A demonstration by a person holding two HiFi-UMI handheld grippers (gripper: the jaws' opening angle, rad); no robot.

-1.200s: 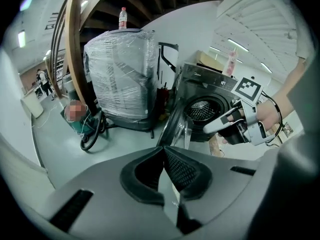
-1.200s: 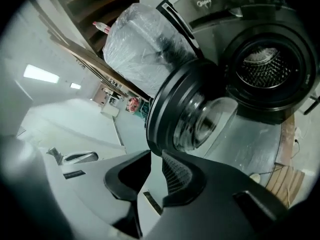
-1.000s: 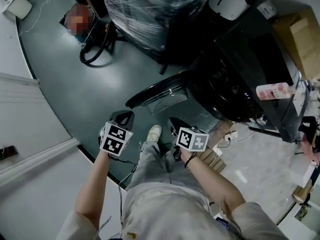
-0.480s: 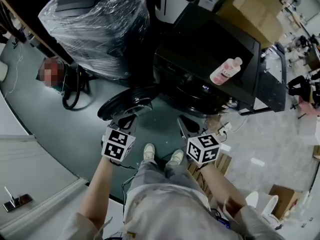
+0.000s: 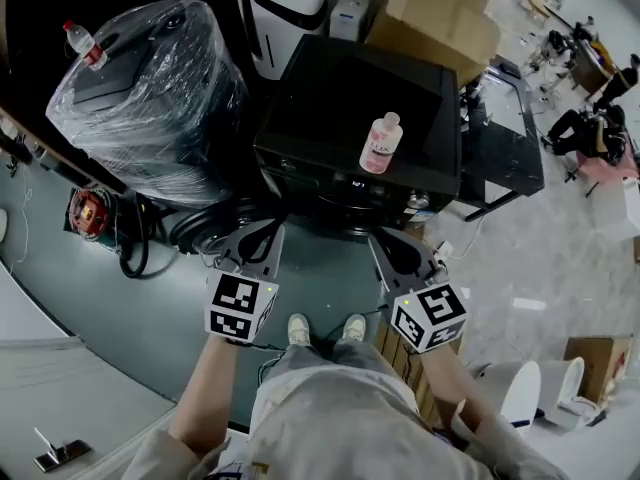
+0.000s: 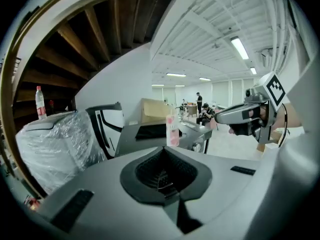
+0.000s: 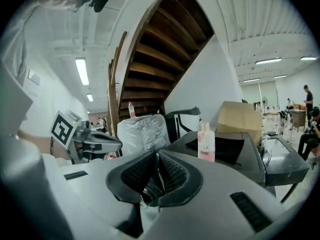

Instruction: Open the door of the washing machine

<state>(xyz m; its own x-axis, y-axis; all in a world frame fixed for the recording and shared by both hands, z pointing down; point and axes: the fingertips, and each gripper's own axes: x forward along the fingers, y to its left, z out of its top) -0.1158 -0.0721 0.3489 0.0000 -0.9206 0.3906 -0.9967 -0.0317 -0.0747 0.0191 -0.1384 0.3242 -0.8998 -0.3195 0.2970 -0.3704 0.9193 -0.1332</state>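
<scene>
Swinging back could reshut the washing machine door (image 5: 203,230), which looks open; nothing holds it. Left gripper (image 6: 163,176) closed, empty; right gripper (image 7: 156,177) has just been closing on nothing.

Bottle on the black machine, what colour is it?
The bottle is pink; head view shows it best.

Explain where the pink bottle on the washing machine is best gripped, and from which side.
Grip the pink bottle around its mid body, coming level from the front: it stands upright near the front edge of the washing machine, and its cap is narrower.
</scene>
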